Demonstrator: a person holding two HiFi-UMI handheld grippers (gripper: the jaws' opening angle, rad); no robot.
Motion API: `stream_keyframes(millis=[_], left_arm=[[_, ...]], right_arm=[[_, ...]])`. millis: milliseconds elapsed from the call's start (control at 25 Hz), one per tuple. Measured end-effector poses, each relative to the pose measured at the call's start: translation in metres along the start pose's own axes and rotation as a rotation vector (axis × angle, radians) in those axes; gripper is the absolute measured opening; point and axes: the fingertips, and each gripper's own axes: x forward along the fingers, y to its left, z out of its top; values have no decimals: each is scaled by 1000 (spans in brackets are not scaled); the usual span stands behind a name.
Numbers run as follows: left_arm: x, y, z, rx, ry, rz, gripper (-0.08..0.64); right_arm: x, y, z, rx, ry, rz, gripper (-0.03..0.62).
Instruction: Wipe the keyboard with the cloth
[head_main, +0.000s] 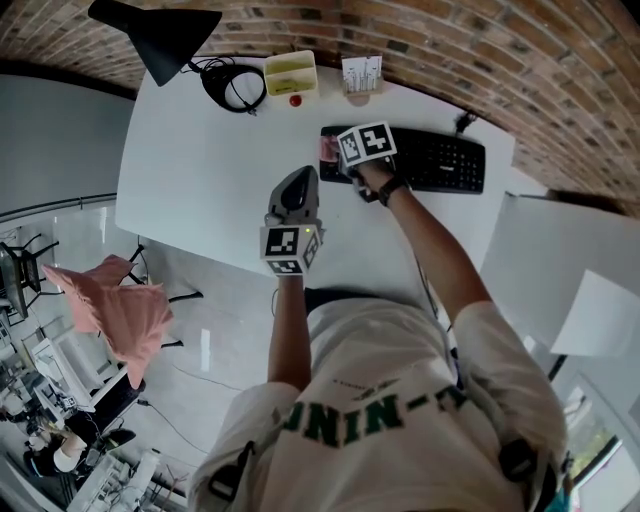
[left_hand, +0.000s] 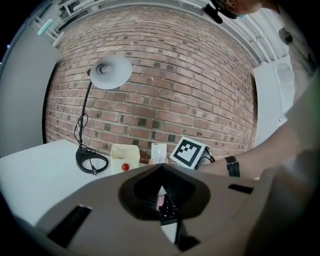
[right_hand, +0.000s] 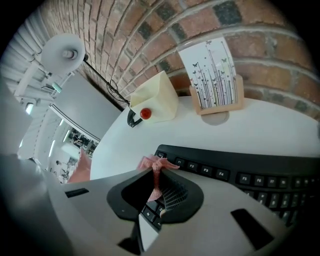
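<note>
Seen from above, a white tabletop (head_main: 200, 170) fills the upper frame, with a black lamp (head_main: 150, 35) at the upper left. At centre left, the left tongs (head_main: 298, 178) hang over bare tabletop, pressed together with nothing between them. Just to their upper right, the right tongs (right_hand: 156, 176) pinch a bunched pink cloth (right_hand: 156, 164) at the left end of the black keyboard (head_main: 440, 162). The cloth is on or just above the first keys; the view is too poor to say which. From there the keyboard's long axis runs off to the right of the frame, nearly all of it to the right of the cloth. The right tongs are much the nearer. The left ones sit apart from the keyboard, toward the person. I judge the wipe to be at its start, and the coming stroke calls for a rightward sweep along the key rows.
</note>
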Motion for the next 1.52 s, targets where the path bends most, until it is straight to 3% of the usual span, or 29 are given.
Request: stream_keyframes(millis=[1080,1520], left_arm=[[33,-68,-1,52,20,-126,3],[58,-106,-3,61,30,-221,3]], right_arm=[[-57,-81,-20,45,-53,-83,34],[-87,-118,-38,112,-111,-129,34]])
